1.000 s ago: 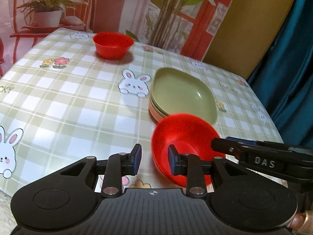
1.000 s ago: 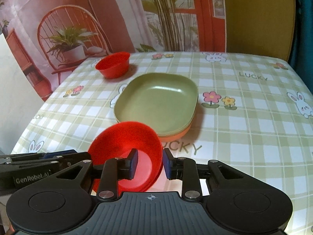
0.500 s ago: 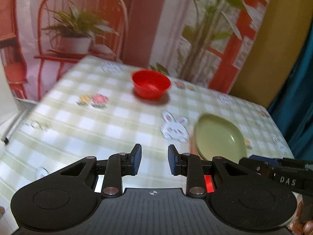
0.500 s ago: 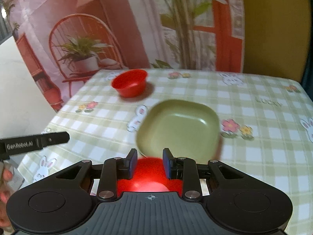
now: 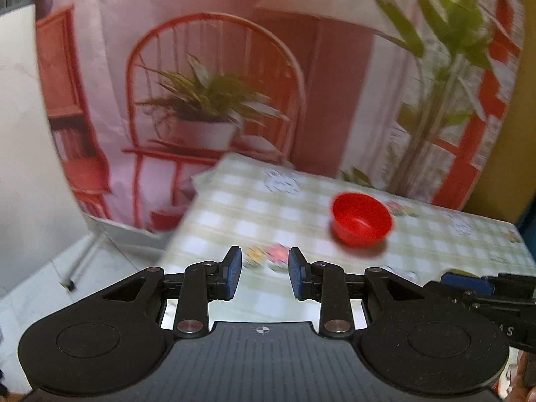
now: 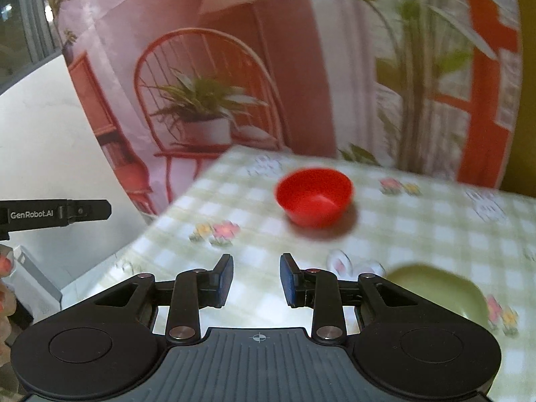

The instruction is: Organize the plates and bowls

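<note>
A small red bowl point(image 5: 361, 223) stands alone near the far edge of the checked table point(image 5: 301, 221); the right wrist view shows this red bowl point(image 6: 315, 201) too. The green plate point(image 6: 435, 288) peeks out at the lower right of the right wrist view. My left gripper point(image 5: 262, 273) hovers above the table's left part, well short of the bowl, its jaws opening with nothing between them. My right gripper point(image 6: 256, 279) also hangs above the table with its jaws opening and empty. Part of the right gripper point(image 5: 482, 293) shows at the left view's right edge.
The table's left edge and corner point(image 5: 197, 187) drop to a pale tiled floor point(image 5: 67, 268). A printed backdrop point(image 5: 214, 107) with a chair and plants hangs behind the table. The left gripper's tip point(image 6: 60, 213) juts in at the right view's left edge.
Both grippers have pulled up and back from the large red bowl by the green plates, which has dropped out of view. Both views now swing left toward the far small red bowl.
</note>
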A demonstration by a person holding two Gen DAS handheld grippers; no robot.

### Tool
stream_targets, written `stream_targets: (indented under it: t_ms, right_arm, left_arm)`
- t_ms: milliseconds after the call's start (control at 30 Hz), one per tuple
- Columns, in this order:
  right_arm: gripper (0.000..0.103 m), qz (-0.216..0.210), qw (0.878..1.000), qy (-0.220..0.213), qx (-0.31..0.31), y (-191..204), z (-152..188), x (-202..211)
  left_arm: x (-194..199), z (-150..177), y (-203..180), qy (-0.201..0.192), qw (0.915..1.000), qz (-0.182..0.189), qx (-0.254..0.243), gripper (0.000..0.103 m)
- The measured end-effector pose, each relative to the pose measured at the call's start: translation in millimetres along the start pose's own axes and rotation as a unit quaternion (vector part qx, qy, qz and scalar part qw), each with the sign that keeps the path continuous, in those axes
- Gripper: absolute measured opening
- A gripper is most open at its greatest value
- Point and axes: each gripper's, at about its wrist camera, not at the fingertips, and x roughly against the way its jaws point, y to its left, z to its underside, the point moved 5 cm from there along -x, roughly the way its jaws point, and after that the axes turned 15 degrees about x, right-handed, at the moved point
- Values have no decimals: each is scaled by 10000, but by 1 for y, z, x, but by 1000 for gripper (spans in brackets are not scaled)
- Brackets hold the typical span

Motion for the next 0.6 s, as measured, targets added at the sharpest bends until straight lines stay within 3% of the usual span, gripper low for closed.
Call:
stream_targets:
  t_ms: [267,433,600]
  right_arm:
    - [29,260,9993,103,250,-18,-28,-64]
    - [29,454,9985,306,-95,-56,-31,-101]
    - [29,761,9952,533,-300,-88,-28,-133]
  left_arm:
    - [-46,-30,18,-7,9999,-21,152,39]
    - [-94,-33,1,317,9985,278,358,39]
    - [-137,-31,-32,532,9964,624,210,40]
